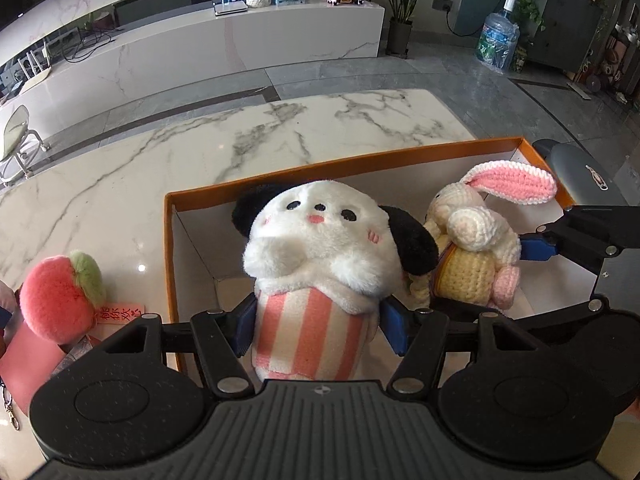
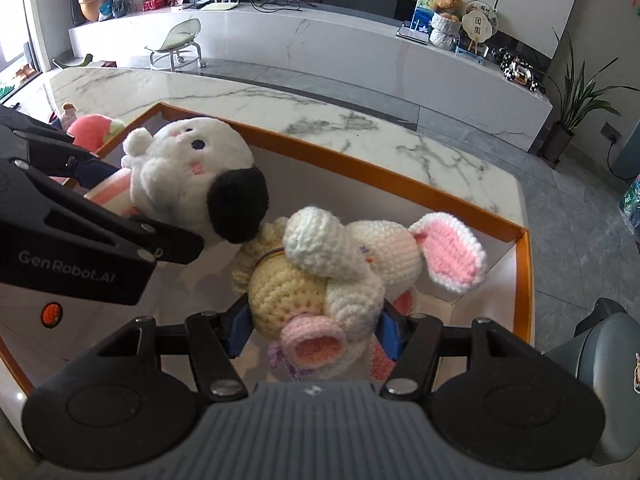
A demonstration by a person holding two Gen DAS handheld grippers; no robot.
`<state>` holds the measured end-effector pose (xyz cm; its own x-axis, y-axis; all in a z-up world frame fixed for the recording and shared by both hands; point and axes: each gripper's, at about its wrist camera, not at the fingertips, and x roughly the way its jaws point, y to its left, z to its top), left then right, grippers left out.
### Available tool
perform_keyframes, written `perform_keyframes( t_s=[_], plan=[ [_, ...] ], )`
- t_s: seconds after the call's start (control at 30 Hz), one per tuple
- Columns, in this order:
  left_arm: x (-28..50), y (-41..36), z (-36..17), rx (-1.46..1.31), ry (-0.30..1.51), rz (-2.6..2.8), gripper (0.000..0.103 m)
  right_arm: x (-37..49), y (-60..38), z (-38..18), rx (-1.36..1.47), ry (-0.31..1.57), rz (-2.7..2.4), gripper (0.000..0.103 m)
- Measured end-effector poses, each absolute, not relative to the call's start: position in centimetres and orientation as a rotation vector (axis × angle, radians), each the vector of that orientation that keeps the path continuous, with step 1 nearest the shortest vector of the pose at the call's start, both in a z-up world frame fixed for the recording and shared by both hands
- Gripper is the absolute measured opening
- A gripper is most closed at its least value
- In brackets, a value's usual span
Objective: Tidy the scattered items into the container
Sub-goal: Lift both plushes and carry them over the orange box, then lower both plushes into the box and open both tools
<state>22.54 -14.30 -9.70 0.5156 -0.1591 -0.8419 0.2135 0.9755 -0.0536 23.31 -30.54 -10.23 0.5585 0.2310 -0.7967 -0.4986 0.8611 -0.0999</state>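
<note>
My left gripper (image 1: 320, 326) is shut on a white plush dog (image 1: 316, 256) with black ears and a pink-striped body; its blue pads press the striped body from both sides. It hangs over the orange-rimmed white box (image 1: 280, 170). Beside it, my right gripper (image 2: 314, 328) is shut on a crocheted rabbit (image 2: 320, 280) with pink-lined ears, also over the box (image 2: 360, 168). The plush dog (image 2: 192, 176) and the left gripper (image 2: 104, 200) show at the left of the right wrist view; the rabbit (image 1: 472, 248) and the right gripper (image 1: 496, 280) show at the right of the left wrist view.
A pink peach plush (image 1: 60, 300) with a green tuft lies on the marble table (image 1: 240, 140) left of the box, next to a pink item. A grey chair back (image 2: 612, 360) stands at the table's right side. Beyond the table are a long marble bench and potted plants.
</note>
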Motion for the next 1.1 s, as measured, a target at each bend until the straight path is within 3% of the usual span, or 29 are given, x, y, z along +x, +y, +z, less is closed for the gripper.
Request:
perform_keyframes(
  t_s=[0.47,0.77,1.1],
  plan=[
    [22.7,-16.3,-10.4,0.204,0.989,-0.215,0.080,24.5,-28.7,-11.6,-0.429,0.969,0.443,0.066],
    [23.1,-15.8,-9.7,0.168,0.973,-0.213,0.085,24.6,-28.8,-11.3,-0.412,0.954,0.438,0.078],
    [22.3,-15.1,-8.1,0.173,0.936,-0.203,0.085,23.6,-28.3,-10.8,-0.452,0.929,0.421,0.081]
  ],
)
